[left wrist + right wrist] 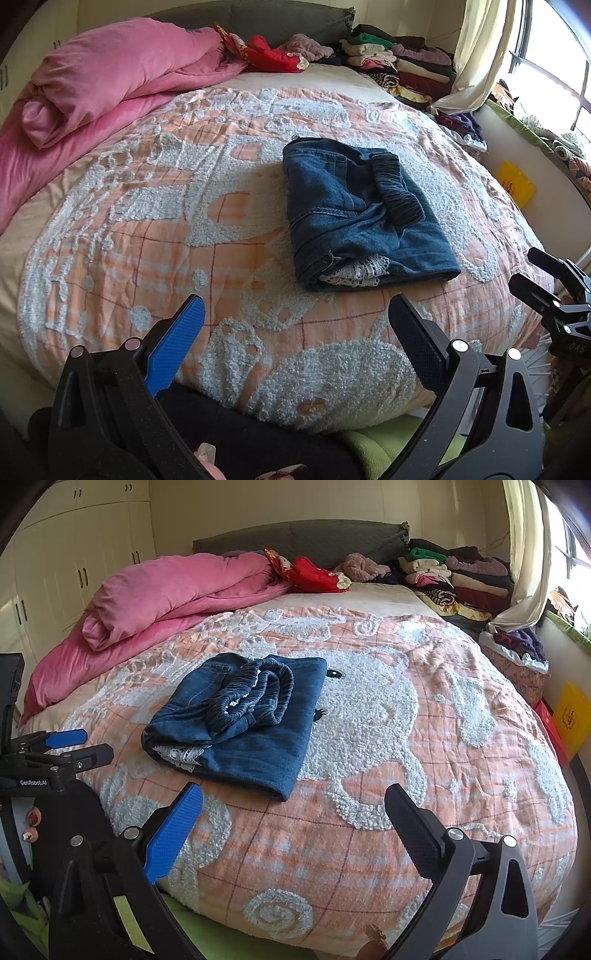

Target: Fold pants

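From the left wrist view, the left gripper [295, 332] hangs over the near edge of the bed [147, 229] with its jaws spread wide and nothing between them; the folded denim pants [354, 218] lie ahead on the orange patterned bedspread, apart from both grippers. From the right wrist view, the right gripper [293, 814] is likewise wide apart and empty, the pants [251, 720] ahead and slightly left, a pink quilt [166, 594] behind.

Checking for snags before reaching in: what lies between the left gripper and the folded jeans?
Only bare bedspread. In the left wrist view, nothing sits between the open left gripper and the folded jeans.
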Action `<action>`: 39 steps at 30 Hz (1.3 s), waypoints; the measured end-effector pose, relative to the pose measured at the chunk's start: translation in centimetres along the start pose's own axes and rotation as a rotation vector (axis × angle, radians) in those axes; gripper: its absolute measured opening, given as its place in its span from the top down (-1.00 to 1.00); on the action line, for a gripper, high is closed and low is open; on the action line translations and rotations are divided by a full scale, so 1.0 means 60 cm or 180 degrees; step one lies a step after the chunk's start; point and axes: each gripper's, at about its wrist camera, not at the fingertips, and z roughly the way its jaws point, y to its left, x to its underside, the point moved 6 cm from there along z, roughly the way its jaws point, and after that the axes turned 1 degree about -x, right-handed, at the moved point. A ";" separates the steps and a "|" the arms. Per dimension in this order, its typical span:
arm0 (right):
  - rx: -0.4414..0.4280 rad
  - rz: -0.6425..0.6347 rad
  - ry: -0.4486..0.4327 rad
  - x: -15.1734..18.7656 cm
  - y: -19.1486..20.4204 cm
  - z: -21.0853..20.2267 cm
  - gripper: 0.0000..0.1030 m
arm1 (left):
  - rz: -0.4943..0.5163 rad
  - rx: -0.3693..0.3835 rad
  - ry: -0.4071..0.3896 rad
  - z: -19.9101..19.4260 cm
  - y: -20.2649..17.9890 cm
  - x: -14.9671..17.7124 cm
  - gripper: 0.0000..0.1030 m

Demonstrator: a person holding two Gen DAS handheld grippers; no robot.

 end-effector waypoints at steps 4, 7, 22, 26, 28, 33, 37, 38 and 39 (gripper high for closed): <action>0.0001 -0.0009 -0.0002 0.000 0.000 -0.001 -0.91 | -0.0007 -0.0006 -0.0005 -0.001 0.000 0.000 -0.81; 0.0000 -0.0012 -0.0003 -0.002 0.000 -0.001 -0.91 | -0.0016 -0.0017 -0.0001 -0.001 0.001 0.001 -0.81; 0.0006 -0.0015 0.0025 0.001 -0.002 0.005 -0.91 | -0.0013 -0.0039 0.0050 0.003 0.009 0.000 -0.81; 0.0019 -0.0014 0.0042 0.003 -0.004 0.009 -0.91 | 0.0001 -0.0058 0.0040 0.003 0.010 0.001 -0.81; 0.0019 -0.0009 0.0048 0.004 -0.005 0.011 -0.91 | 0.0001 -0.0053 0.0048 0.005 0.011 0.003 -0.81; 0.0030 0.0002 0.0087 0.007 -0.009 0.020 -0.91 | 0.0010 -0.0065 0.0045 0.005 0.009 0.005 -0.81; 0.0034 0.0023 0.0095 0.008 -0.015 0.023 -0.91 | 0.0018 -0.0057 0.0058 0.010 0.008 0.005 -0.81; 0.0045 0.0033 0.0097 0.009 -0.018 0.025 -0.91 | 0.0026 -0.0058 0.0066 0.012 0.008 0.006 -0.81; 0.0050 0.0043 0.0099 0.009 -0.020 0.025 -0.91 | 0.0033 -0.0053 0.0073 0.013 0.008 0.005 -0.81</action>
